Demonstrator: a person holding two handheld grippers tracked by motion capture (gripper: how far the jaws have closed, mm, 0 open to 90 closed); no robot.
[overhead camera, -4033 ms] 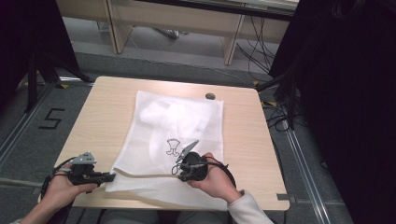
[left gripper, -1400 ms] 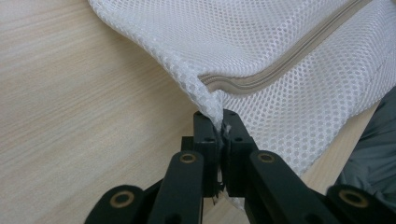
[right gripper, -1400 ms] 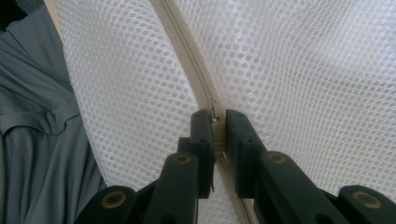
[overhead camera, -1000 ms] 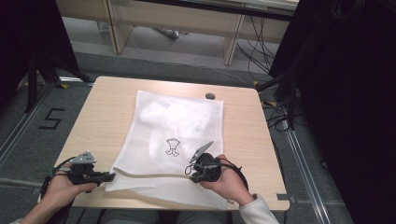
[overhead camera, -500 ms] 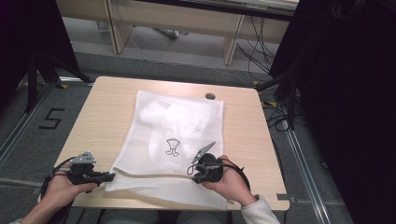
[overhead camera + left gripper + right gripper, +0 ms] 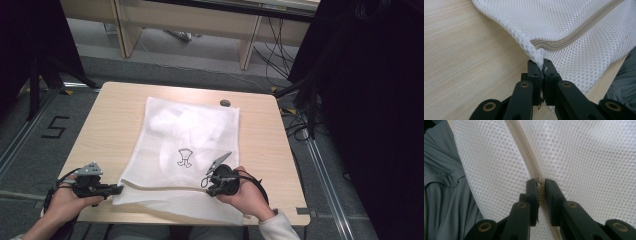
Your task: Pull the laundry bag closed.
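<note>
while the mesh bag (image 6: 185, 150) lies flat mid-table (image 6: 110, 125), its corner pinched in the left gripper (image 6: 117, 189) and the zipper (image 6: 524, 147) pull clamped in the right gripper (image 6: 539, 185), a hard tug could snag mesh or slip the pull.

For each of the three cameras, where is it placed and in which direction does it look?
High view: fixed above the table, looking forward and down on the mesh bag; both hands and forearms show.
Left gripper view: rides on the left gripper, looking along its jaws, shut on the bag's corner.
Right gripper view: rides on the right gripper, jaws shut at the zipper.
Shared: bag and zipper.
</note>
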